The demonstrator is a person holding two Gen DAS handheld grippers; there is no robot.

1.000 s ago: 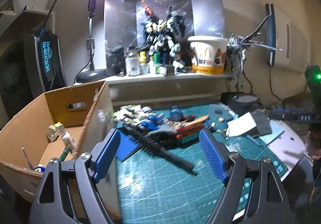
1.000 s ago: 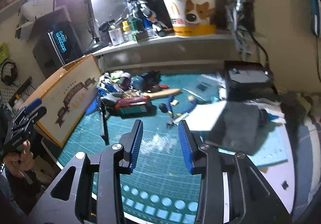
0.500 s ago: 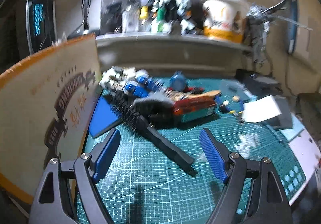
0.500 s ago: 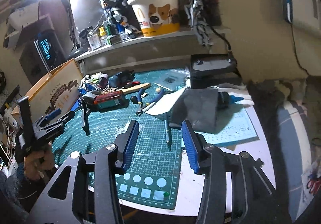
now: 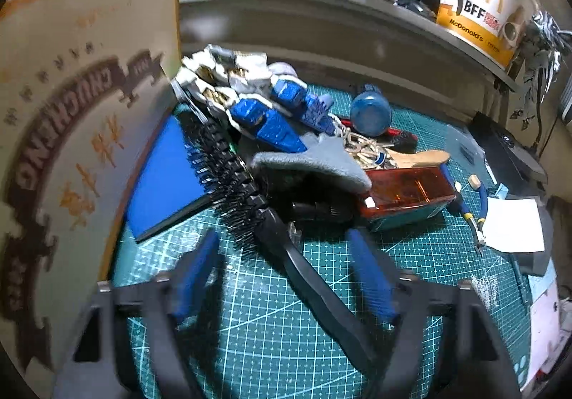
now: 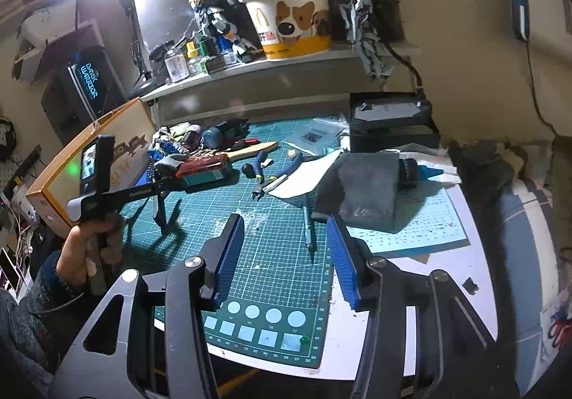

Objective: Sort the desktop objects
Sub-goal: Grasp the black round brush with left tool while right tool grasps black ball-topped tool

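Observation:
A black bristle brush (image 5: 232,181) lies slantwise on the green cutting mat (image 5: 250,327), and its handle (image 5: 314,284) runs between the fingers of my left gripper (image 5: 286,274), which is open and low over it. The brush head rests against a pile: a blue-and-white model robot (image 5: 264,106), a grey cloth (image 5: 314,159), a red translucent case (image 5: 404,191) and a blue pad (image 5: 168,177). My right gripper (image 6: 286,256) is open and holds nothing above the mat's front edge (image 6: 264,334). In the right wrist view a hand (image 6: 85,249) holds the left gripper (image 6: 157,186) at the brush.
A cardboard box (image 5: 71,131) stands close at the left. Nippers (image 6: 261,166), a pen-like tool (image 6: 309,223), a grey block (image 6: 361,191), white paper (image 5: 514,223) and a black case (image 6: 389,123) lie on the right. A shelf behind carries a paper bucket (image 6: 293,20) and model figures.
My left gripper has dropped and moved forward from beside the box to the brush, whose handle now lies between its fingers. My right gripper has drawn back toward the mat's front and opened wider.

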